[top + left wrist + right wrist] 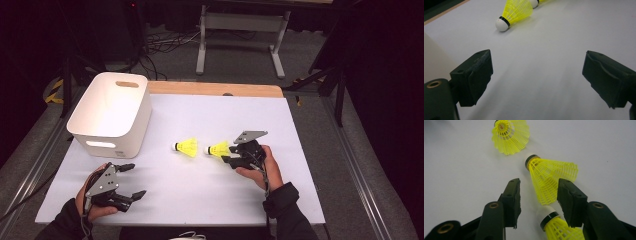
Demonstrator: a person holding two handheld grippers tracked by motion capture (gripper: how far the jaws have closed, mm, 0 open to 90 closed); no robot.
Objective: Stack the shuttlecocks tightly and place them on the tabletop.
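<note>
White bin (111, 114) at far left of the surface (165, 190), open top, oval handle slot in its far wall, another in the near wall. It stands at the surface's left edge, well apart from the shuttlecocks.

Left claw (134, 180) in the person's left hand (92, 200), low at the near left, just in front of the bin. Jaws stand wide apart with nothing between them; in the left gripper view bare white surface lies between the two pads (475, 75), and a yellow shuttlecock shows beyond them, white cork toward the camera.

Mid-surface: first shuttlecock (186, 147), yellow skirt, white cork pointing left, lying on its side. Nothing stands between it and the bin.

Just right of it, second shuttlecock (218, 148), also on its side, its skirt end at the right claw (229, 154). Right hand (262, 167) holds that claw level, pointing left.

Right gripper view: jaws about half apart. A third shuttlecock (556, 225) sits low between them, white cork with black band uppermost; whether the pads press it I cannot tell. The second shuttlecock's skirt (549, 180) lies just ahead, partly between the jaw tips.

Bare wooden strip (215, 89) along the far edge.
</note>
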